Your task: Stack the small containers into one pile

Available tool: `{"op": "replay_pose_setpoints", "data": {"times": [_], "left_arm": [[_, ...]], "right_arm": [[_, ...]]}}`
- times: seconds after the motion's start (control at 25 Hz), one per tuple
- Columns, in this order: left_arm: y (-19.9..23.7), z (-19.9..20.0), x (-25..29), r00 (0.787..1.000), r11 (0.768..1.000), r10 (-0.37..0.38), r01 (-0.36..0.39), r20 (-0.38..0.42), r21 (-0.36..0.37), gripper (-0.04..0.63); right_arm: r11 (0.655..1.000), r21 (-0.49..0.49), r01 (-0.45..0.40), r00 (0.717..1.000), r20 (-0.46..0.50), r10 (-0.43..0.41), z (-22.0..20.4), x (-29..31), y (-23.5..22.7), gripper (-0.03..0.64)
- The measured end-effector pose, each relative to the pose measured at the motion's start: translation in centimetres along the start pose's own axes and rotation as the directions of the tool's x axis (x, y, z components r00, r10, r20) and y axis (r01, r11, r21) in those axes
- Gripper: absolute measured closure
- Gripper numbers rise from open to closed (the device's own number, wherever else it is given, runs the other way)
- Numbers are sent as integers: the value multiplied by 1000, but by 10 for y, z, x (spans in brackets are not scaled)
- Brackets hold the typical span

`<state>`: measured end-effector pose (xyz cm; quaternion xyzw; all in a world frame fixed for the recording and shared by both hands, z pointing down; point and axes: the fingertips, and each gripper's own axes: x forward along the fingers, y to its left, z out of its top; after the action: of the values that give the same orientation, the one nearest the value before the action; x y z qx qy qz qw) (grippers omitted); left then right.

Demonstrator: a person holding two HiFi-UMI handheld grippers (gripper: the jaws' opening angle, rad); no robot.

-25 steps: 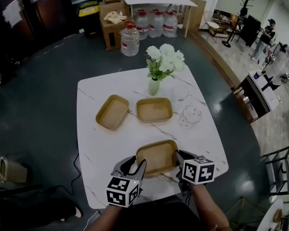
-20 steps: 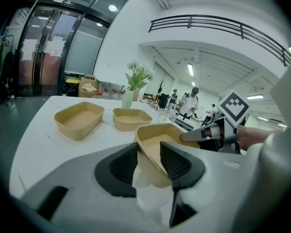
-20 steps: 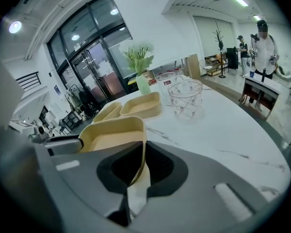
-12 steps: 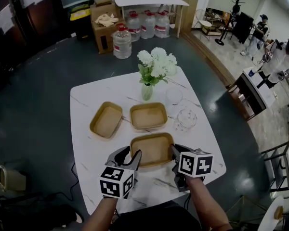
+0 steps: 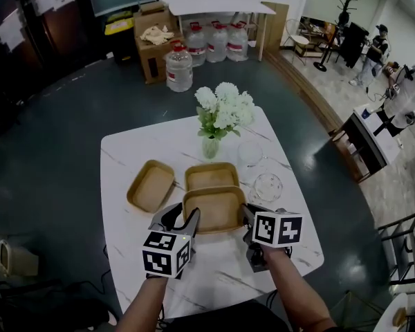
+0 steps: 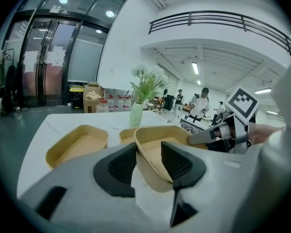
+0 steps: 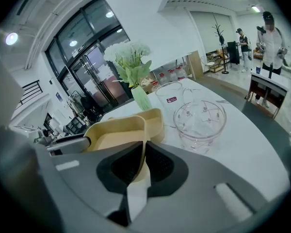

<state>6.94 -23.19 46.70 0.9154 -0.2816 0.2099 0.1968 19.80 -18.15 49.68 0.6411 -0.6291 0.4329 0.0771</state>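
With your right gripper [image 7: 143,165] fingers clamped on the tray [image 5: 214,210] rim and your left gripper [image 6: 148,162] fingers opening around the opposite rim, level it over the middle tray [image 5: 211,174] and nest squarely.

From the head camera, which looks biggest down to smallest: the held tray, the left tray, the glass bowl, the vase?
1. held tray and left tray: alike; the held one is just nearer
2. glass bowl
3. vase

Open office-like hall: glass doors [image 6: 43,62], mezzanine railing [image 6: 223,21], water jugs [image 5: 216,41], standing people [image 5: 377,43]
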Motion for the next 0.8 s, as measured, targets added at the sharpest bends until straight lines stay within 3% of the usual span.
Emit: {"op": "replay_pose_setpoints", "data": {"times": [0.32, 0.8], "left_arm": [[21, 29, 29, 999, 999, 36, -36, 8, 37, 448], [47, 46, 65, 999, 999, 46, -46, 2, 28, 442]], "right_arm": [[1000, 17, -12, 1000, -2, 13, 36, 23, -3, 594], [1000, 4, -3, 1000, -18, 3, 71, 53, -9, 592]]}}
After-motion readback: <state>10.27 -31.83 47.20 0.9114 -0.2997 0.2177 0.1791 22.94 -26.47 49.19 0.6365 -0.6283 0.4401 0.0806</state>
